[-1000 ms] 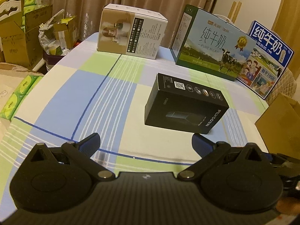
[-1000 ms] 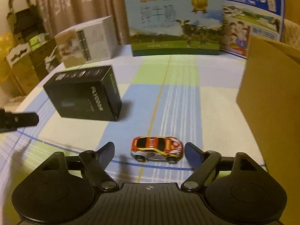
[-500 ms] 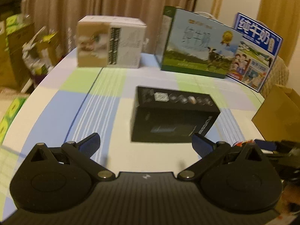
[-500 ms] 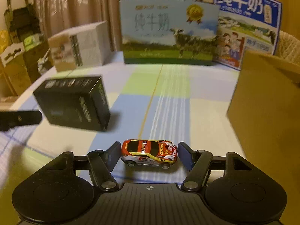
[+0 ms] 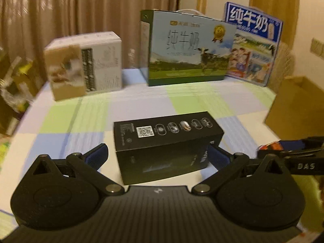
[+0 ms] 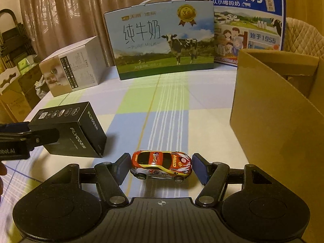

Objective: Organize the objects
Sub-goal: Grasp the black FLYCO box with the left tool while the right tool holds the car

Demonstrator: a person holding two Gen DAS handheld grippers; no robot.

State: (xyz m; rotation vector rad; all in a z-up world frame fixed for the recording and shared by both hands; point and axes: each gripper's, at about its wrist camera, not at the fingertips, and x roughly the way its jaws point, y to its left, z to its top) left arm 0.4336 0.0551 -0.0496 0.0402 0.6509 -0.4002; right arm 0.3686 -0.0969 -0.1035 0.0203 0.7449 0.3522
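The right gripper (image 6: 161, 167) has just been closing its jaws on a small red-and-yellow toy car (image 6: 161, 167), now held nose to tail above the checked worktop (image 6: 166, 105). The left gripper (image 5: 158, 157), jaws wide, straddles a black rectangular carton (image 5: 166, 147). An open brown cardboard box (image 6: 279, 117) stands further right.

Curtain (image 6: 66, 10) behind checked tablecloth (image 6: 162, 105)
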